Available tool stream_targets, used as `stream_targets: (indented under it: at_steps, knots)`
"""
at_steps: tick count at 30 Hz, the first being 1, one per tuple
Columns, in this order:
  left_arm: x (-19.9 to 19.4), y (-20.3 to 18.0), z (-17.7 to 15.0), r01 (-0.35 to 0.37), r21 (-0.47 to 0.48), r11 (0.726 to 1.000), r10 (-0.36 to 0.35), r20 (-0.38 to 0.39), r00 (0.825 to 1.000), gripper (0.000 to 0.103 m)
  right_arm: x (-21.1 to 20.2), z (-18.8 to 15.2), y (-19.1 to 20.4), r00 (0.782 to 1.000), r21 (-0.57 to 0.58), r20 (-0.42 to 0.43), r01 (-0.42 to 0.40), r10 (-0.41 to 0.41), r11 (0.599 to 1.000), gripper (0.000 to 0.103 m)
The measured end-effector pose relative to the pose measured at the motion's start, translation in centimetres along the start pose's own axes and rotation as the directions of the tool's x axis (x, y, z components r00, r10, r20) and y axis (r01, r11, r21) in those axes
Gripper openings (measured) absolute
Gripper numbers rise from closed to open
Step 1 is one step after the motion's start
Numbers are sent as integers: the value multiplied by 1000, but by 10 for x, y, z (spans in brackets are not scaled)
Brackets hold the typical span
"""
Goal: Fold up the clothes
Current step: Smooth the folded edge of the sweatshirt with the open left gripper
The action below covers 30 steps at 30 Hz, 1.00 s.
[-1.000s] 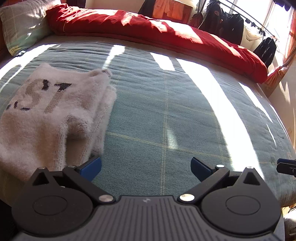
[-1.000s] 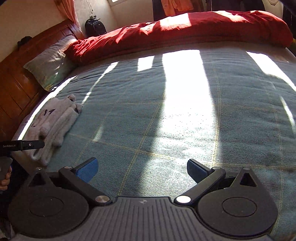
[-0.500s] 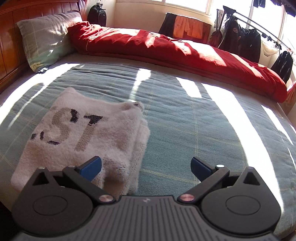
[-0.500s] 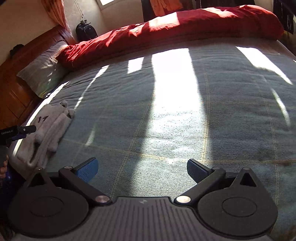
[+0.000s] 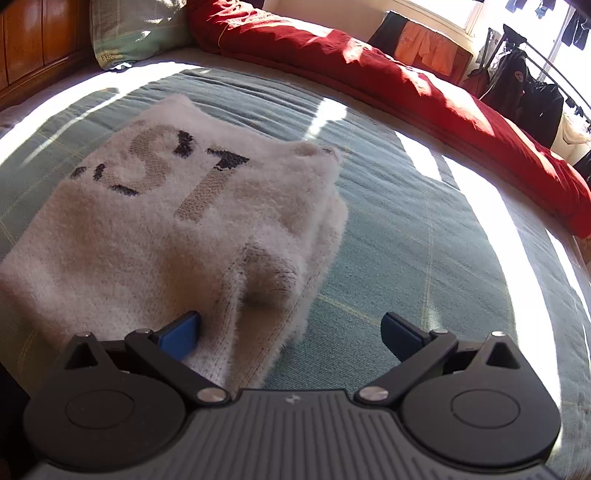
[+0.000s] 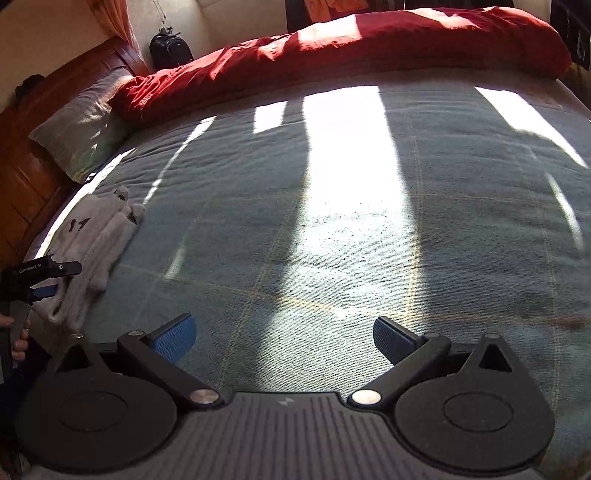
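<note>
A folded fluffy white sweater (image 5: 155,221) with grey and black letters lies on the teal bedspread (image 5: 424,229) near the bed's left front edge. It also shows in the right wrist view (image 6: 99,236) at far left. My left gripper (image 5: 290,332) is open, and the sweater's near edge lies between its jaws, against the left pad (image 5: 181,332). The left gripper also shows in the right wrist view (image 6: 40,284) at the sweater's near end. My right gripper (image 6: 282,338) is open and empty, low over bare bedspread well to the right of the sweater.
A rolled red duvet (image 5: 388,74) runs along the far side of the bed. A grey-green pillow (image 5: 133,29) leans on the wooden headboard (image 6: 22,147). Dark clothes hang on a rack (image 5: 524,92) by the window. A black bag (image 6: 170,50) stands behind the bed.
My left gripper has moved forward and lower onto the sweater's near edge, which now lies between its jaws. My right gripper has stayed open over the bedspread with a small shift in view.
</note>
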<state>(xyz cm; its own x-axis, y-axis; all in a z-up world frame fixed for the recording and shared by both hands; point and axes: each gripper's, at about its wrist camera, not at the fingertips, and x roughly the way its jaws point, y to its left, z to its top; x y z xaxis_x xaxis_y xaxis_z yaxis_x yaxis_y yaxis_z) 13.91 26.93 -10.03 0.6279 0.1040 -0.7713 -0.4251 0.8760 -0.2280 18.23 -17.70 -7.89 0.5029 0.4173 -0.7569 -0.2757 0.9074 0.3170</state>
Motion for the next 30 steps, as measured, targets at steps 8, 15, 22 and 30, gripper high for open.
stream_targets:
  at_steps: [8,15,22,30]
  knots:
    - [9,-15,40,40,61,997,-42,43,998,102,5,0,0,1000,5,-6,4,-4,1000,103]
    - [43,-18,37,-3,55,998,2,11,1000,102,12,0,-3,999,6,-27,16,-16,1000,103]
    - [46,-19,30,-15,123,992,15,6,1000,102,21,0,-5,999,23,-49,15,-14,1000,103]
    - [53,-31,29,-82,185,979,84,-4,996,102,22,0,-3,999,15,-53,8,-7,1000,103]
